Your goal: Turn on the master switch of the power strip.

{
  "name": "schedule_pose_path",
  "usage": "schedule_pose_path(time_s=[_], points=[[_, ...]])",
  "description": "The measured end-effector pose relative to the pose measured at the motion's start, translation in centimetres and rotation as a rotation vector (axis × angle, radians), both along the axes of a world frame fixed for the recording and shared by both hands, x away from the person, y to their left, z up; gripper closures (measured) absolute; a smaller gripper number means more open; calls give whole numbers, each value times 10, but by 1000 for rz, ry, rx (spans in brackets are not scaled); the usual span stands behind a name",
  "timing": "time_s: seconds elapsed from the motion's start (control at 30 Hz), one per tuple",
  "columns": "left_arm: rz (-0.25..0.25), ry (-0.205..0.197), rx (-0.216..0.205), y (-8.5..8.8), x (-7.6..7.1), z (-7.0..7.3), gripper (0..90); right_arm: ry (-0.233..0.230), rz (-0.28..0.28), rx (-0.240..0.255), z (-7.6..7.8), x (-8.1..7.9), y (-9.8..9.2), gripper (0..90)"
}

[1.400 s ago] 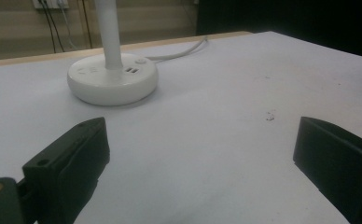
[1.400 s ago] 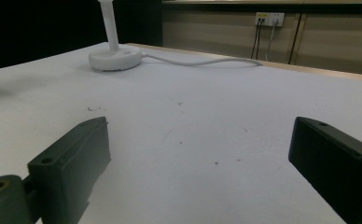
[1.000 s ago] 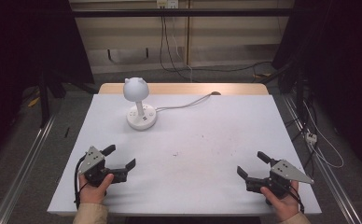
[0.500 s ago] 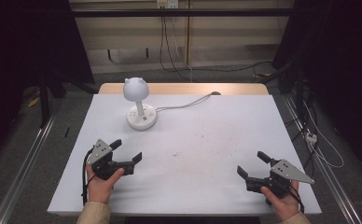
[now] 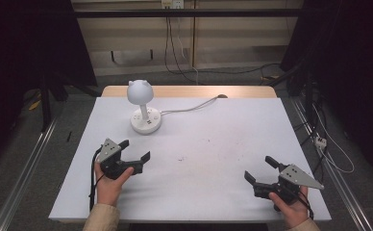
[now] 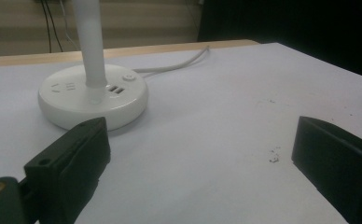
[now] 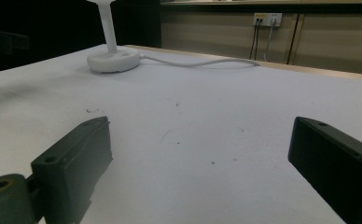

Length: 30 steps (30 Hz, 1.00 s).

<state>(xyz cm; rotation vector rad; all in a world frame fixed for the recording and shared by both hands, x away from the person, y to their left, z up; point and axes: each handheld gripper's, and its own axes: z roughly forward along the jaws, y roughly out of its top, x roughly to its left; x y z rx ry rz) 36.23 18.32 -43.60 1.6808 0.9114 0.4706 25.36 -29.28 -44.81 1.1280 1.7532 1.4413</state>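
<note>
A white desk lamp (image 5: 143, 107) with a round base and a ball-shaped head stands at the back left of the white table (image 5: 223, 130). Its base (image 6: 93, 95) lies just beyond my left gripper's jaws, and its stem rises out of that view. My left gripper (image 5: 134, 150) is open and empty, a short way in front of the lamp. My right gripper (image 5: 259, 168) is open and empty near the front right of the table. The lamp (image 7: 112, 53) stands far off at the upper left of the right gripper view.
The lamp's white cable (image 5: 194, 105) runs from the base to the table's back edge, where a wooden strip (image 5: 189, 91) shows. Small dark specks (image 5: 180, 158) mark the middle of the table. Cables and a wall socket (image 5: 172, 4) lie beyond.
My left gripper has moved forward and to the right, closer to the lamp's base. The right gripper has stayed where it was.
</note>
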Motion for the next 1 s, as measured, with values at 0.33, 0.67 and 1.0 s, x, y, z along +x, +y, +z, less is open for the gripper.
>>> schedule_pose_path(time_s=[0.33, 0.67, 1.0], points=[[-26, -7, 15, -15, 10, 3, 45, 4, 4, 7, 0, 0, 0, 57], [-33, 5, 21, -27, 21, 2, 51, 6, 8, 5, 0, 0, -1, 58], [-45, 6, 32, -37, 32, 3, 54, 8, 12, 7, 0, 0, -1, 63]])
